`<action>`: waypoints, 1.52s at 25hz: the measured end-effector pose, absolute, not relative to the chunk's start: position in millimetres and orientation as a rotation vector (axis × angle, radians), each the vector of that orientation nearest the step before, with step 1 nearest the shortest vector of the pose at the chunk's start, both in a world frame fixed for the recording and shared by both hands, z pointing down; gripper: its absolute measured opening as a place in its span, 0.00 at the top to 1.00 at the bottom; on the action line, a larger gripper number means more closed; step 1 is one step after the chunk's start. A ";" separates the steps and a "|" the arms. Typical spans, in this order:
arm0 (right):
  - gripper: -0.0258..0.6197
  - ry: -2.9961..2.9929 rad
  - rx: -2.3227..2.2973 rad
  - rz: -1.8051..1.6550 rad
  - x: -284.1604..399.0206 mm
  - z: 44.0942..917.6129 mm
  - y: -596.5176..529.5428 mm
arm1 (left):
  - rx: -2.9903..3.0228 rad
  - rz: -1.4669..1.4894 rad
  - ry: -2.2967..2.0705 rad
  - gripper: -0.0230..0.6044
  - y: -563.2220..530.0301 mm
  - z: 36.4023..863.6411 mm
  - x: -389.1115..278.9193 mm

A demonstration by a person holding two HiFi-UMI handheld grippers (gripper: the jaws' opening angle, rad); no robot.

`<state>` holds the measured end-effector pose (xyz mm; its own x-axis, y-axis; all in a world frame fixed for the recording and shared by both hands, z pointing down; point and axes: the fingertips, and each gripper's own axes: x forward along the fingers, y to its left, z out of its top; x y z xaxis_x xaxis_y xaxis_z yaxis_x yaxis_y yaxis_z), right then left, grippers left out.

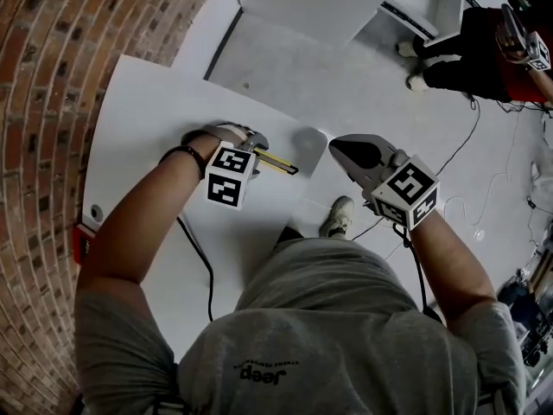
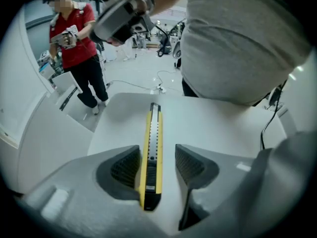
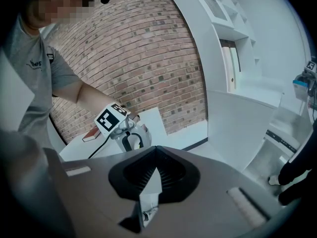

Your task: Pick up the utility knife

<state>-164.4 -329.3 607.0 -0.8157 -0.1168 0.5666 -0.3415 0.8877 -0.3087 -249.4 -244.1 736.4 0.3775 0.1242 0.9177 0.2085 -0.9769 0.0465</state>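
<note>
left fingers: apart, pads (image 2: 126, 166) on either side of the knife's butt end; left pad looks to be against the yellow side, right pad clear with a gap, so nothing is gripped yet
left gripper (image 2: 156, 155): low over the table, aimed along the knife
utility knife (image 2: 152, 148): flat on the white table (image 1: 138, 128), near its right corner, tip toward the edge by the person's body
key relation: knife's long axis runs straight out between the jaws, so judged ready to close across its width
right gripper (image 1: 346, 150): jaws together, holding nothing, in the air past the table's right edge, well apart from the knife
nearer hand: left
left gripper view only: pad-to-knife gap, slider track
head view only: knife (image 1: 278, 162) against the table edge, both grippers together
right gripper view (image 3: 154, 152): knife not visible
</note>
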 end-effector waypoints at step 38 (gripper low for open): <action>0.95 -2.618 1.017 0.440 76.3 453.5 -330.4 | -2.872 -1.127 -0.110 0.78 -276.1 531.7 -54.7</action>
<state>76.3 -330.4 453.5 -0.7054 -0.5986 0.3795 -0.6897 0.7030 -0.1732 -54.7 -276.1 531.7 0.7310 0.0466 0.6808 0.0862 -0.9960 -0.0244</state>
